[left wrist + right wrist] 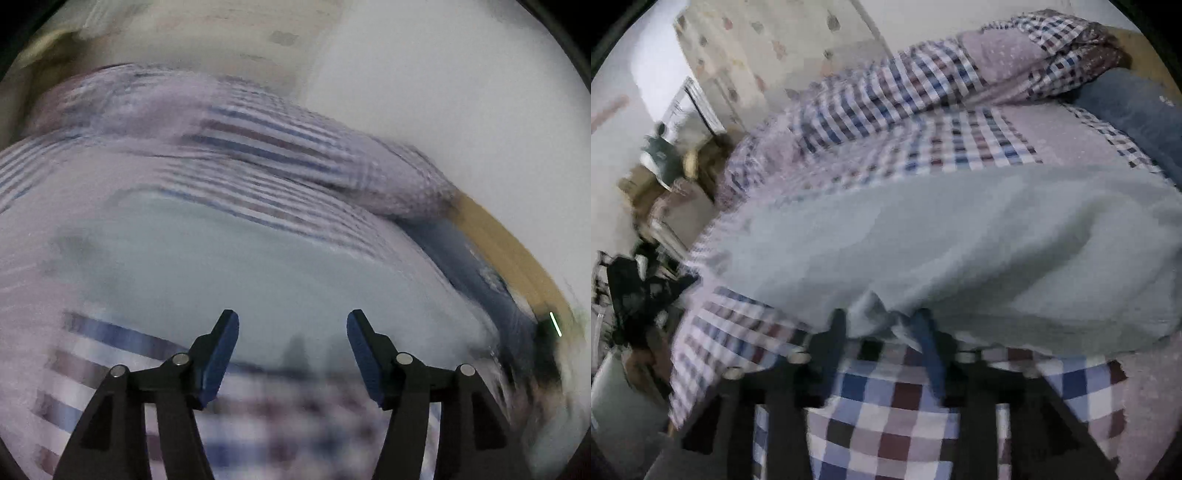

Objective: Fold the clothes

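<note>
Pinching the near edge of the pale garment (pixel 923 236) on the checked bed (pixel 886 424), our right tool (pixel 882 325) grips soft, light, floppy cloth; our left tool (pixel 291 325) hovers wide, empty, best taking another edge.

A bed (pixel 1071 136) carries everything, covered by a checked sheet (pixel 886 435) in blue, dark red and white squares with plain pale pink panels. A pale blue-grey garment (pixel 960 236) lies spread directly on the sheet, across the middle of the bed. Beyond it, a bunched quilt (pixel 923 85) in the same check lies heaped along the far side. A blue pillow (pixel 1137 107) rests at the right end, just beside the quilt. The left wrist view is heavily blurred, showing only the garment (pixel 258 280) on the checked sheet (pixel 280 435).
</note>
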Action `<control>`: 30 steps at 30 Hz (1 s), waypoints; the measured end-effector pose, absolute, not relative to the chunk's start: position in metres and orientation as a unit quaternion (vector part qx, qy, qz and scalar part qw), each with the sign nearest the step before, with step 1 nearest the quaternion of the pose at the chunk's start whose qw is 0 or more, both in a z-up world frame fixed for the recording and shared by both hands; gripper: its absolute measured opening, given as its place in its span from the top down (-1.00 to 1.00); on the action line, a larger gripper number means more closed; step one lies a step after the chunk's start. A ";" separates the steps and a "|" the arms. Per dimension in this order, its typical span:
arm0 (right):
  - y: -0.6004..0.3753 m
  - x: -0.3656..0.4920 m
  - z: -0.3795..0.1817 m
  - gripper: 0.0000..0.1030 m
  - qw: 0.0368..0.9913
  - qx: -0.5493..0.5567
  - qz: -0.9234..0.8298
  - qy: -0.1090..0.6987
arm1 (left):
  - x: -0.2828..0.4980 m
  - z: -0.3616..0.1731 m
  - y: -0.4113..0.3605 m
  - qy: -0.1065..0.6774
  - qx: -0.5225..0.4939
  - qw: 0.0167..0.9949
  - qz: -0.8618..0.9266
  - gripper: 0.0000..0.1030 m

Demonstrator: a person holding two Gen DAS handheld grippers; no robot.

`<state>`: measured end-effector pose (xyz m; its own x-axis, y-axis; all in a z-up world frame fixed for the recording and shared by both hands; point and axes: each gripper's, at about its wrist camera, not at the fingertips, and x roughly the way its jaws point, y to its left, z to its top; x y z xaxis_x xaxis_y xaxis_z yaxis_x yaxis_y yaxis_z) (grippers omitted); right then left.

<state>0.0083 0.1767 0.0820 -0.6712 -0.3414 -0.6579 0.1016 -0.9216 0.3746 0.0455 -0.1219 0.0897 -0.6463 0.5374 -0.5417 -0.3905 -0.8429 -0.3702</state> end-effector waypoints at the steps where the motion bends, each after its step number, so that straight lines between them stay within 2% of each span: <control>1: 0.181 0.012 0.080 -0.04 0.136 0.376 -0.902 -0.165 | 0.060 0.091 -0.089 -0.080 -0.334 0.288 0.894 -0.33; 5: 0.209 0.023 0.077 -0.04 0.153 0.352 -0.903 -0.193 | 0.092 0.069 0.024 0.001 -0.356 0.364 0.861 -0.33; 10: 0.265 0.047 0.084 -0.09 0.121 0.303 -0.920 -0.216 | 0.090 0.054 0.098 0.061 -0.341 0.373 0.861 -0.32; 13: 0.298 0.063 0.078 -0.14 0.080 0.280 -0.926 -0.240 | 0.077 0.056 0.115 0.043 -0.330 0.367 0.869 -0.33; 16: 0.322 0.070 0.075 -0.14 0.034 0.283 -0.935 -0.212 | 0.056 0.057 0.124 0.034 -0.320 0.363 0.874 -0.33; 20: 0.362 0.079 0.069 -0.14 -0.017 0.279 -0.930 -0.240 | 0.040 0.058 0.134 0.026 -0.314 0.368 0.875 -0.32; 24: 0.389 0.089 0.067 -0.14 -0.039 0.265 -0.924 -0.273 | 0.027 0.052 0.149 0.054 -0.331 0.341 0.878 -0.32; 27: 0.401 0.093 0.070 -0.14 -0.063 0.261 -0.926 -0.266 | 0.020 0.047 0.161 0.080 -0.346 0.338 0.871 -0.32; 28: 0.407 0.096 0.071 -0.14 -0.076 0.261 -0.927 -0.259 | 0.019 0.046 0.166 0.094 -0.349 0.336 0.870 -0.24; 30: 0.423 0.105 0.072 -0.16 -0.109 0.260 -0.926 -0.250 | 0.015 0.044 0.174 0.114 -0.357 0.327 0.867 0.05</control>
<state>0.1045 0.4231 0.0719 -0.8409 0.0730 -0.5362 -0.3325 -0.8515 0.4054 0.0154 0.1745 0.0437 -0.5304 0.4861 -0.6945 -0.6492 -0.7598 -0.0360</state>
